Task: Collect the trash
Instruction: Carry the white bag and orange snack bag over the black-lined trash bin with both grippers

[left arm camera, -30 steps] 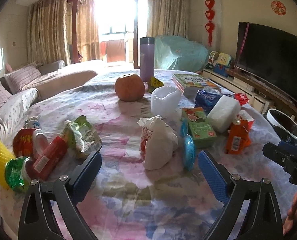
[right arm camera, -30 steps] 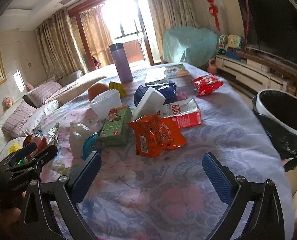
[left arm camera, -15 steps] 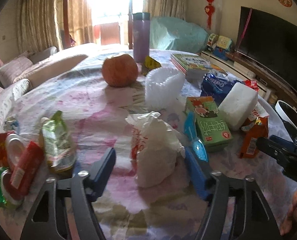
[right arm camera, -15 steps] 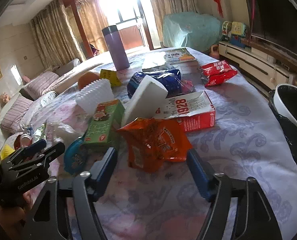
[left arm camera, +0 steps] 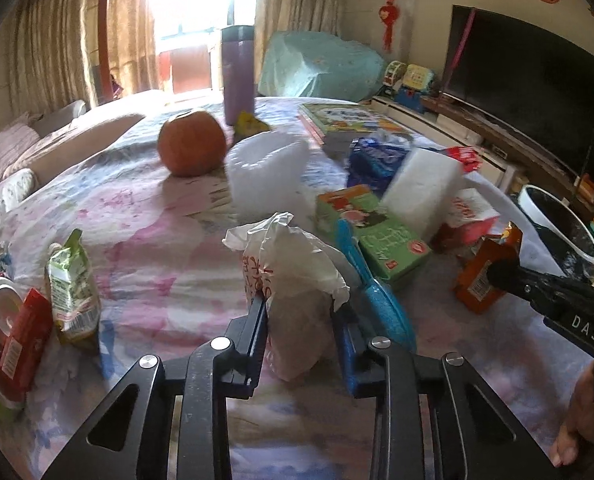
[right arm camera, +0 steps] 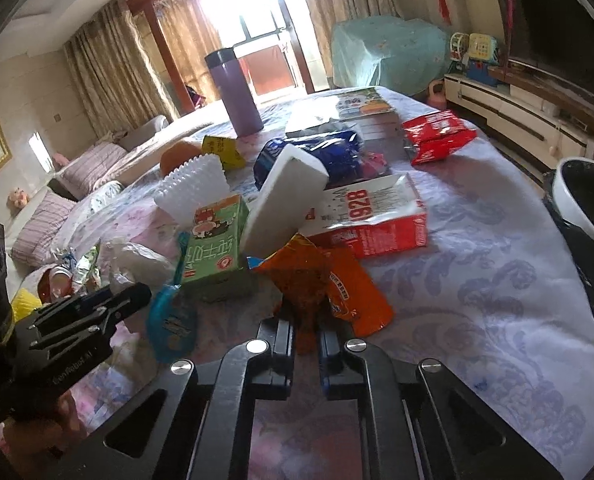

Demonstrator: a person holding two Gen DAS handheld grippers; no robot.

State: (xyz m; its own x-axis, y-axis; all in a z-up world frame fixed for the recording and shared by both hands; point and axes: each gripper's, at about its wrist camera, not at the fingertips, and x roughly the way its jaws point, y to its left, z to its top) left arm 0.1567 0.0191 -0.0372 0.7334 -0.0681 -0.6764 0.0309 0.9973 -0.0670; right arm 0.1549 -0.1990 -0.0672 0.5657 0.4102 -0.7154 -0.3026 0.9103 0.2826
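Tablecloth [right arm camera: 497, 288] pink-lilac floral; wrapper [right arm camera: 337, 292] orange; bag [left arm camera: 293, 276] white, red print; carton [right arm camera: 213, 248] green.

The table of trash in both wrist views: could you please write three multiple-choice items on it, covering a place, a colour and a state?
1. Where does the purple tumbler stand?
A. far end of the table
B. in the bin
C. on the floor

2. What colour is the wrapper between the right tongs?
A. blue
B. orange
C. white

3. What is between the left tongs?
A. nothing
B. white plastic bag
C. the tumbler

Answers: 1 A, it stands upright beyond the clutter; 2 B, orange foil sits between the shut pads; 3 B, the closing jaws flank the bag.
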